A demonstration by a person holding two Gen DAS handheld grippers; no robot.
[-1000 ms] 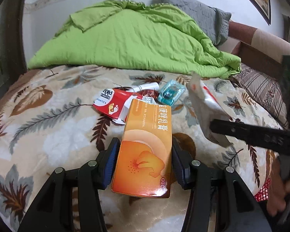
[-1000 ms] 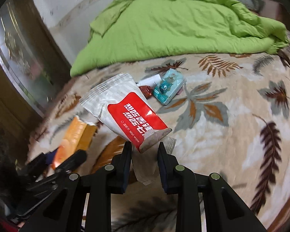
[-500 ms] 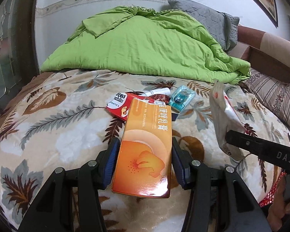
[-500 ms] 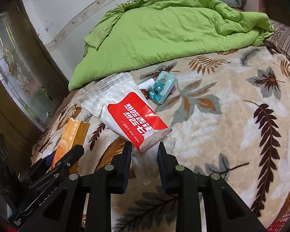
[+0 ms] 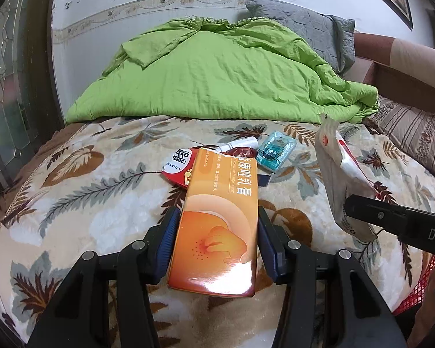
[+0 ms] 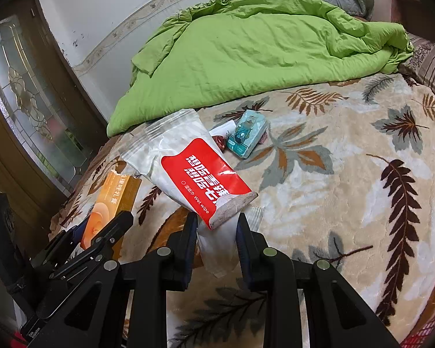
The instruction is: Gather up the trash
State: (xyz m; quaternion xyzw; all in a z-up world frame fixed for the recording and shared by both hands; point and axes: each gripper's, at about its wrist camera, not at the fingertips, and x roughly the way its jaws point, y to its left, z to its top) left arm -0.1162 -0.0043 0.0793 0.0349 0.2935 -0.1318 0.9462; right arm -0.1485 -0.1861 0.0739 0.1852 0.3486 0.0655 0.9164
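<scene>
The left tool (image 5: 216,233) is clamped on an orange carton (image 5: 217,226), one blue pad against each long side. The carton is held lengthwise above the bed, its printed face up and its torn far end pointing away from the camera. The right tool (image 6: 216,226) is clamped on the near end of a wet-wipe packet (image 6: 194,168), white with a red label. The packet rises up and away from the jaws, clear of the blanket. In the left wrist view the packet (image 5: 337,179) appears edge-on to the right of the carton, with a black finger of the right tool (image 5: 391,217) crossing below it.

Both items are held above a leaf-patterned blanket (image 5: 81,191) that covers the bed. Further out, a small cluster of trash lies on the blanket: a red-and-white packet (image 5: 178,166) partly hidden behind the carton, a white tube (image 5: 239,145) beyond it, and a teal sachet (image 5: 277,152) just to the right of the tube. A small dark red wrapper (image 6: 219,142) lies beside the sachet (image 6: 248,136) in the right wrist view.

Beyond the cluster, a crumpled green duvet (image 5: 217,78) is heaped across the bed. A grey pillow (image 5: 310,34) rests behind it against the wall.
</scene>
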